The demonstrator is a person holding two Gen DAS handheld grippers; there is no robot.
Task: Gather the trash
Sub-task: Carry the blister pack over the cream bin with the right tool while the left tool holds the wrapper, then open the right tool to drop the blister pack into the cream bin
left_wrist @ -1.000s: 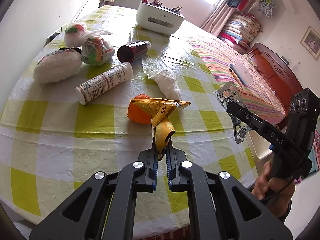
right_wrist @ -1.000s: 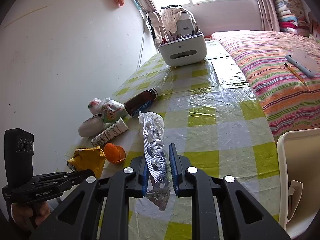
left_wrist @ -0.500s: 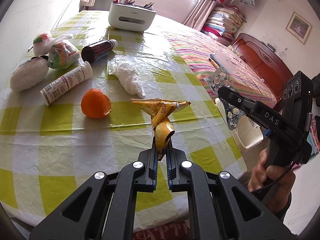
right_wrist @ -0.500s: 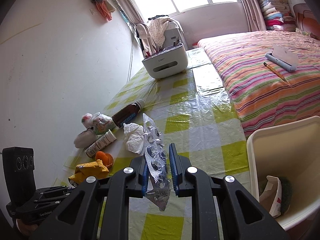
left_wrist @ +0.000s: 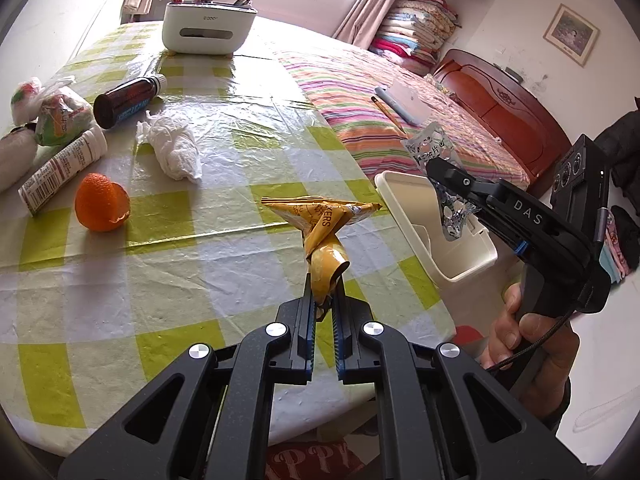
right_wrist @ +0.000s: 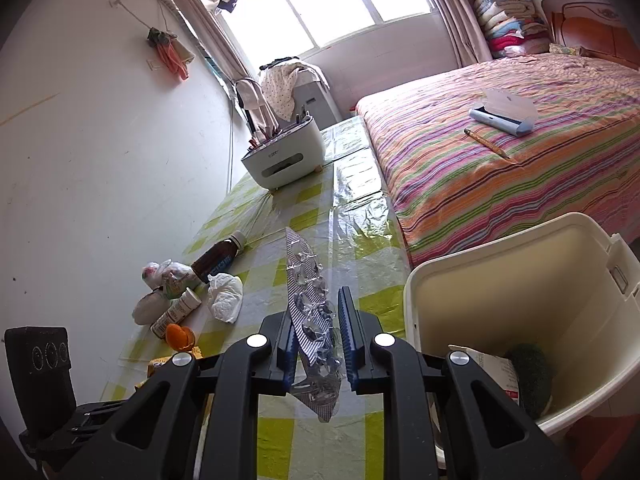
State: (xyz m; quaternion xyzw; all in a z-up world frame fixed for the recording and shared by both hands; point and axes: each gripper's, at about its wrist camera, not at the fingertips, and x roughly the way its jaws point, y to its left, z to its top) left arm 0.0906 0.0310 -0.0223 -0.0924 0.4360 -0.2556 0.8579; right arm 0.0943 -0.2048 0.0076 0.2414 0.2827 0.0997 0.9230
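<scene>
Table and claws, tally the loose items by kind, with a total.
Bottles: 2, brown bottle, white bottle
Bagged bundles: 3
Tissue wad: 1
Orange peel: 1
Yellow wrapper, left claw: 1
Blister pack, right claw: 1
Total: 9

Left view: my claw (left_wrist: 323, 300) camera, close, angled down across the surface (left_wrist: 224, 184).
Right view: same surface (right_wrist: 320, 240), shared.

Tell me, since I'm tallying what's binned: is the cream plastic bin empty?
No: the cream plastic bin already holds a white carton and a dark green lump.
</scene>
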